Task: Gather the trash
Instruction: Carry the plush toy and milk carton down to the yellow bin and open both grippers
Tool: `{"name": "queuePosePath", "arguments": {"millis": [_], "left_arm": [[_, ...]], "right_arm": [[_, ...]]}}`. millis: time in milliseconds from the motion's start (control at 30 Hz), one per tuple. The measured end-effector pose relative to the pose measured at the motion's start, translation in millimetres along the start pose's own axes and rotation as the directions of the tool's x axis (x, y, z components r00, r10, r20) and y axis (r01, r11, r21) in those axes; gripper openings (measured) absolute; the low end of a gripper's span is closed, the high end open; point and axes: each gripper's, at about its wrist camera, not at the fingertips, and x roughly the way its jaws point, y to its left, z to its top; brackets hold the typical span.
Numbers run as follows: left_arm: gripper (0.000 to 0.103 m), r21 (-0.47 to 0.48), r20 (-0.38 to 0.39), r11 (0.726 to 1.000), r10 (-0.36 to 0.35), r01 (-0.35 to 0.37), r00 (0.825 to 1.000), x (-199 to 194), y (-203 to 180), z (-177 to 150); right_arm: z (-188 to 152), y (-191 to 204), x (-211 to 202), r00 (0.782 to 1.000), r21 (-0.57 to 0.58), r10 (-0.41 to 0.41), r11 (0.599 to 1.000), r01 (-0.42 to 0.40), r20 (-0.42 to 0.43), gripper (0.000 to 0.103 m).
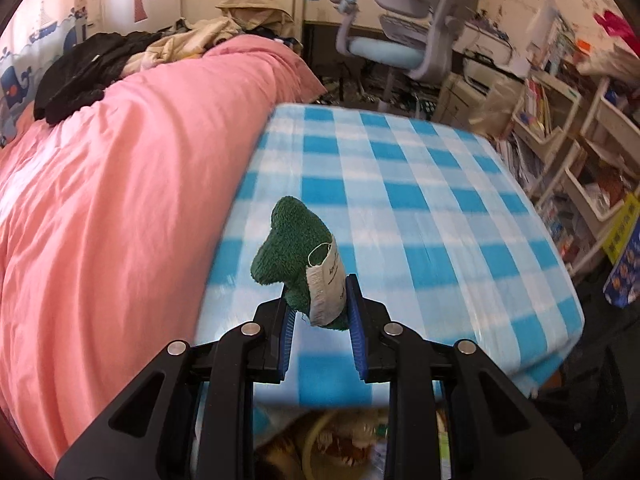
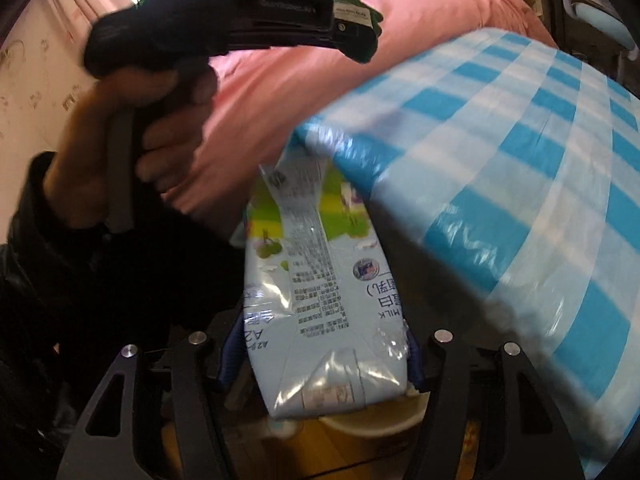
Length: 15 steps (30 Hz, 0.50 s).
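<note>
My left gripper [image 1: 320, 300] is shut on a green fuzzy cloth piece with a white label [image 1: 298, 252], held above the near edge of the blue-and-white checked table [image 1: 420, 184]. In the right wrist view the left gripper [image 2: 356, 24] shows at the upper left, in a hand, with the green piece [image 2: 370, 16] at its tip. My right gripper [image 2: 320, 360] is shut on a light blue milk carton [image 2: 316, 280], held beside the table's near corner [image 2: 480, 160]. Below both grippers a pale bin rim [image 2: 372, 424] shows, with rubbish inside in the left wrist view [image 1: 344, 440].
A bed with a pink quilt [image 1: 120, 184] lies left of the table, with dark clothes [image 1: 80, 76] piled on it. A grey and blue desk chair [image 1: 400, 40] stands beyond the table. Cluttered white shelves [image 1: 580, 152] line the right side.
</note>
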Motion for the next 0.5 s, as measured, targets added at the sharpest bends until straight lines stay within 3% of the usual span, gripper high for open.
{"name": "queuePosePath", "arguments": {"millis": [167, 300, 400, 500], "left_arm": [[0.023, 0.047, -0.064, 0.998, -0.030, 0.033, 0.998, -5, -21, -38], [0.023, 0.096, -0.113, 0.994, -0.042, 0.053, 0.993, -8, -40, -66], [0.023, 0.125, -0.171, 0.989, -0.058, 0.080, 0.984, -7, -51, -88], [0.026, 0.155, -0.237, 0.983, -0.063, 0.102, 0.969, -2, -61, -103]], "right_arm": [[-11, -2, -19, 0.995, 0.041, -0.081, 0.996, 0.079, 0.057, 0.080], [-19, -13, -41, 0.976, 0.107, -0.176, 0.981, 0.163, 0.126, 0.083], [-19, -22, -54, 0.944, 0.163, -0.279, 0.954, 0.252, 0.174, 0.086], [-20, -32, -69, 0.890, 0.240, -0.403, 0.905, 0.351, 0.215, 0.092]]}}
